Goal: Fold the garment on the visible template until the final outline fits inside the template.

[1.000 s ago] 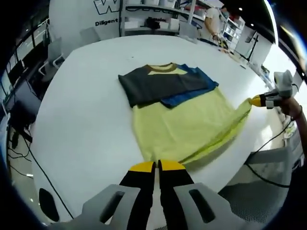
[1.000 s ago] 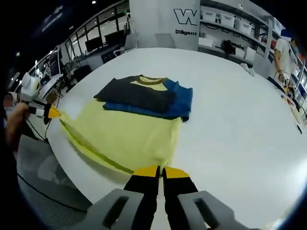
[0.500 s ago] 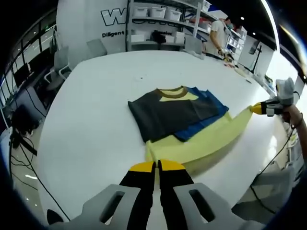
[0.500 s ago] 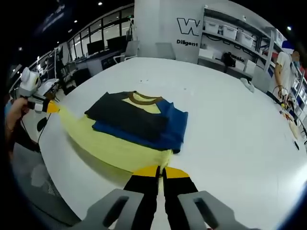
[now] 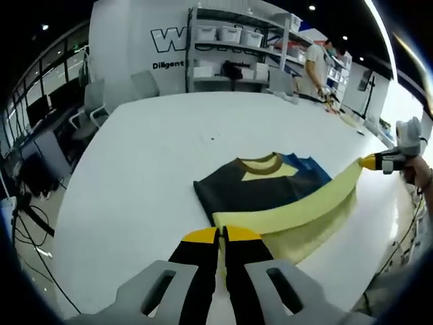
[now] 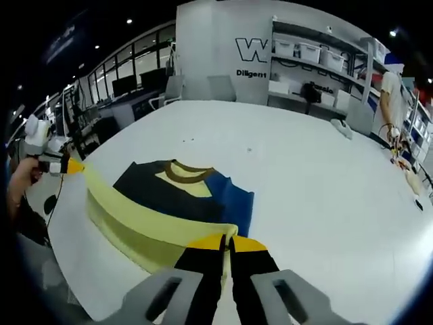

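So both claws are clamped onto the yellow hem of the t-shirt point(image 5: 284, 203), one at each bottom corner. In the left gripper view the left gripper point(image 5: 222, 235) has its jaws pressed together with yellow fabric pinched right at the tips, and the right gripper point(image 5: 371, 162) sits off to the far right holding the other corner. The hem hangs lifted in a taut band between them, just ahead of the left claw. Beyond that band, the dark and blue sleeves lie folded flat over the chest on the white table point(image 5: 135, 169), brown collar farthest from the claws. Background has shelving with bins point(image 6: 304, 54) and a person point(image 6: 391, 95) standing by it.
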Action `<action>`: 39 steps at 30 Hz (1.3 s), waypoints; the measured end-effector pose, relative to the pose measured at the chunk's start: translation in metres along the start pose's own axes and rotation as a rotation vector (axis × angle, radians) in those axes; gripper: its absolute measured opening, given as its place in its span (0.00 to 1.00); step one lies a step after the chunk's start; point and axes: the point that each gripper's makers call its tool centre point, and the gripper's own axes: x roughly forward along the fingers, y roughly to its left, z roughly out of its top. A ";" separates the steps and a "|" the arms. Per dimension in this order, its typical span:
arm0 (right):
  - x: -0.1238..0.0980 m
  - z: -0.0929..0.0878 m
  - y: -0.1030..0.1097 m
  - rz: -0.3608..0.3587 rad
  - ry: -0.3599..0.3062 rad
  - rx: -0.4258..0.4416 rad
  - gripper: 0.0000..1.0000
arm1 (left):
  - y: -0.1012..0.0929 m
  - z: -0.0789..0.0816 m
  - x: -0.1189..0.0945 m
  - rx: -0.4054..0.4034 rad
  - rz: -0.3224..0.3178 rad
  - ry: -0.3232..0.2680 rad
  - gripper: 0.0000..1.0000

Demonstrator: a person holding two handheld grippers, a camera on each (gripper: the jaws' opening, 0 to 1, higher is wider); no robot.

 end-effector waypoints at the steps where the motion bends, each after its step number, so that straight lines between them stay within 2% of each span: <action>1: 0.004 0.005 -0.002 -0.003 -0.006 0.002 0.00 | 0.003 0.004 0.004 -0.001 0.008 -0.009 0.03; 9: 0.030 0.035 -0.010 -0.022 -0.055 0.025 0.00 | 0.012 0.025 0.029 -0.041 0.002 -0.050 0.03; 17: 0.053 0.052 -0.025 -0.054 -0.074 0.052 0.00 | 0.023 0.047 0.055 -0.070 0.018 -0.105 0.03; 20: 0.062 0.055 -0.033 -0.102 -0.057 0.050 0.00 | 0.025 0.057 0.070 -0.117 0.006 -0.154 0.03; 24: 0.081 0.065 -0.034 -0.108 -0.067 0.073 0.00 | 0.034 0.057 0.088 -0.144 0.036 -0.150 0.03; 26: 0.092 0.068 -0.036 -0.121 -0.065 0.054 0.00 | 0.039 0.056 0.096 -0.171 0.053 -0.148 0.03; 29: 0.104 0.069 -0.041 -0.141 -0.054 0.048 0.00 | 0.045 0.060 0.106 -0.199 0.065 -0.170 0.03; 34: 0.125 0.066 -0.051 -0.166 -0.039 0.077 0.00 | 0.053 0.061 0.127 -0.242 0.070 -0.168 0.03; 39: 0.145 0.059 -0.057 -0.187 -0.012 0.092 0.00 | 0.056 0.056 0.146 -0.246 0.075 -0.148 0.03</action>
